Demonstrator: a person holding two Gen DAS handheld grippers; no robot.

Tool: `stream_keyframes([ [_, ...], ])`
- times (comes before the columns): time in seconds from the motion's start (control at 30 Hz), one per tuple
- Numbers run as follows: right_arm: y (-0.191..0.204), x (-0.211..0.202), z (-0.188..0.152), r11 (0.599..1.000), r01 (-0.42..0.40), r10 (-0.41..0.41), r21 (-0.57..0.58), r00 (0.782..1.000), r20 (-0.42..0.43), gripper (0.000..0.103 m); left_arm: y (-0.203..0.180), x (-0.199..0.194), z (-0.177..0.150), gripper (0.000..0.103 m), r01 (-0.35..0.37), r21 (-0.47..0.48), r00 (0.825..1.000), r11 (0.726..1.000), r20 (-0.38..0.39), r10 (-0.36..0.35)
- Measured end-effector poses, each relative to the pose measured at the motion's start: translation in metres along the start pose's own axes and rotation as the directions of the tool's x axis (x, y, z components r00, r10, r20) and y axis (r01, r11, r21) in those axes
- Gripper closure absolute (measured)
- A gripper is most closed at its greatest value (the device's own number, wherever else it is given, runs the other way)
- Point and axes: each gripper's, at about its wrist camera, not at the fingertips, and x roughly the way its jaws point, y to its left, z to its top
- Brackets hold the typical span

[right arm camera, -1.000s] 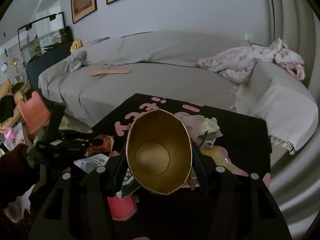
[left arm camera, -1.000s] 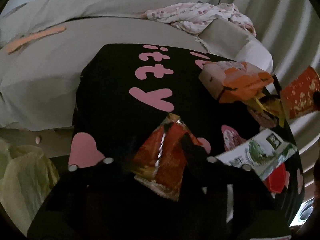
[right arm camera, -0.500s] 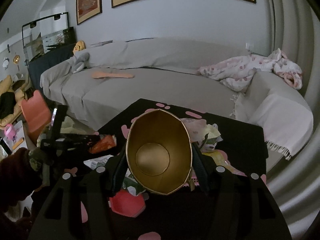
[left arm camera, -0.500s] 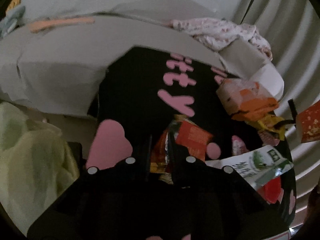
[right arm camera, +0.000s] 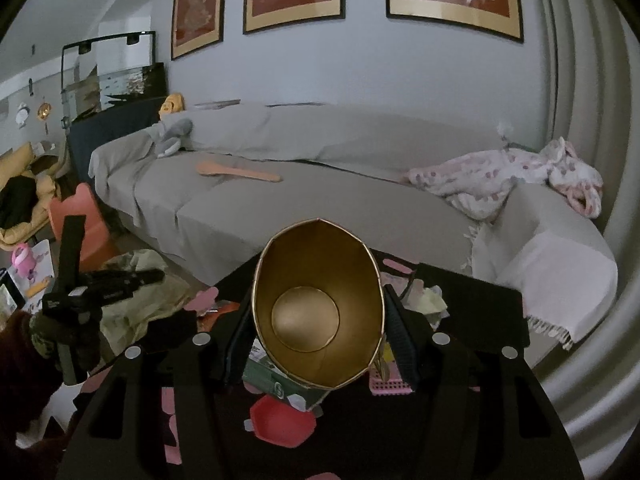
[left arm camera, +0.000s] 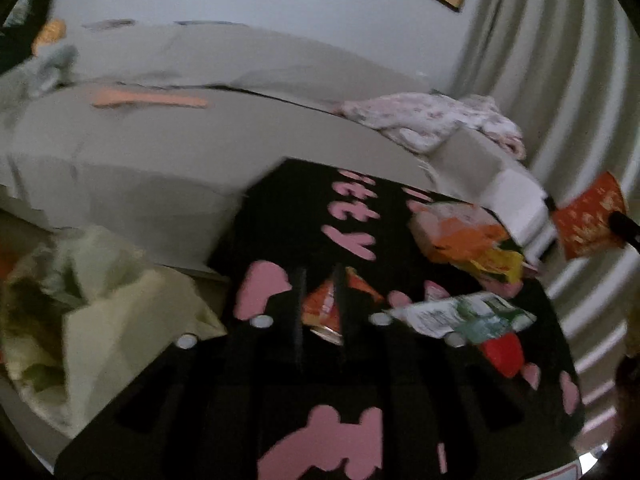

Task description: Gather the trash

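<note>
Left gripper (left arm camera: pixel 320 300) now up off table (left arm camera: pixel 304 216) with orange snack wrapper (left arm camera: pixel 326 304) between fingers; second ago wrapper still lay on black cloth. Jaws easing apart, wrapper still between them. View has swung toward yellow-green trash bag (left arm camera: pixel 120 320) off table's left edge, so drop looks next.

Right gripper (right arm camera: pixel 320 312) pinches gold-lined paper cup (right arm camera: pixel 316 304), unchanged, mouth toward camera, raised above litter at table's near edge.

Both point down-forward, toward sofa (right arm camera: pixel 320 200).
</note>
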Motion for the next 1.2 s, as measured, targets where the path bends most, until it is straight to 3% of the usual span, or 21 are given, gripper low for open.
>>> stream_keyframes([
  [0.03, 0.002, 0.0, -0.001, 1.0, -0.001, 0.001, -0.001, 1.0, 0.0, 0.047, -0.003, 0.005, -0.003, 0.054, 0.023, 0.021, 1.0, 1.0, 0.001, -0.023],
  [0.07, 0.002, 0.001, -0.002, 1.0, -0.001, 0.001, -0.001, 1.0, -0.003, 0.047, -0.005, 0.009, -0.004, 0.045, 0.033, 0.04, 0.999, 0.999, 0.002, -0.033],
  [0.17, 0.0, 0.003, -0.009, 1.0, 0.006, -0.006, 0.005, 1.0, -0.019, 0.047, -0.016, 0.031, -0.009, 0.043, 0.019, 0.129, 1.0, 0.991, -0.006, -0.019],
  [0.33, -0.017, 0.007, -0.024, 0.998, 0.038, -0.035, 0.05, 0.998, -0.052, 0.047, -0.029, 0.086, -0.009, 0.043, -0.008, 0.217, 0.992, 0.976, -0.121, 0.035],
  [0.43, -0.03, 0.01, -0.031, 0.995, 0.054, -0.048, 0.089, 0.996, -0.072, 0.046, -0.034, 0.11, -0.012, 0.043, 0.011, 0.242, 0.98, 0.97, -0.194, 0.037],
  [0.5, -0.036, 0.012, -0.036, 0.993, 0.065, -0.057, 0.102, 0.995, -0.082, 0.046, -0.038, 0.117, -0.016, 0.051, 0.011, 0.248, 0.975, 0.969, -0.217, 0.045],
  [0.63, -0.043, 0.014, -0.043, 0.99, 0.084, -0.074, 0.112, 0.993, -0.092, 0.046, -0.046, 0.109, -0.02, 0.073, -0.012, 0.255, 0.981, 0.967, -0.184, 0.061],
  [0.9, -0.032, 0.011, -0.038, 0.994, 0.063, -0.057, 0.085, 0.996, -0.065, 0.046, -0.037, 0.059, -0.013, 0.086, -0.031, 0.15, 0.994, 0.988, -0.1, 0.046],
  [0.97, -0.026, 0.009, -0.035, 0.996, 0.053, -0.049, 0.074, 0.997, -0.055, 0.046, -0.03, 0.042, -0.01, 0.097, -0.044, 0.113, 0.996, 0.993, -0.07, 0.052],
  [1.2, 0.004, 0.007, -0.016, 1.0, 0.001, -0.001, 0.006, 1.0, -0.016, 0.046, 0.018, -0.033, 0.004, 0.097, -0.122, -0.015, 0.99, 0.992, 0.075, 0.123],
])
